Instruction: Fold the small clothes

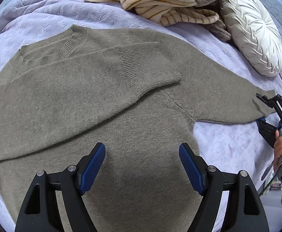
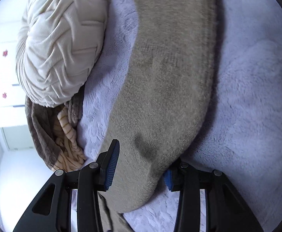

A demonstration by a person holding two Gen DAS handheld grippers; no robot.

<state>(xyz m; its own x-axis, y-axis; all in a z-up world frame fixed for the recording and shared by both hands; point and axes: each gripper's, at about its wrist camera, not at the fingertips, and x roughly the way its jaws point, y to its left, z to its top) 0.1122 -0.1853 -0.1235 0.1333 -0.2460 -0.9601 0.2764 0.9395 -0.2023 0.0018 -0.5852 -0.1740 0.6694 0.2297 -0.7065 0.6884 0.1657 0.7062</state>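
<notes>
Left hand-held gripper (image 1: 141,163): spread wide with nothing between its blue pads, it hovered over the lower body of the grey-brown knitted sweater (image 1: 94,89), probably waiting its turn.

Right hand-held gripper (image 2: 139,166): parted, straddling the cuff end of the outstretched sleeve (image 2: 160,96); one pad lay on top and the other was tucked under the edge. It had not closed on the cloth, but looked placed to pinch it and carry it across.

Sweater: one, spread flat on the lilac plush bed cover (image 1: 224,141), collar away from the left camera.

Sleeves: two; one already lay folded across the chest (image 1: 148,67), the other stretched sideways.

Beyond: one cream pleated round cushion (image 1: 251,32) and one heap of striped cream and brown fleece (image 1: 156,2) sat at the bed's far edge, apart from the sweater.
</notes>
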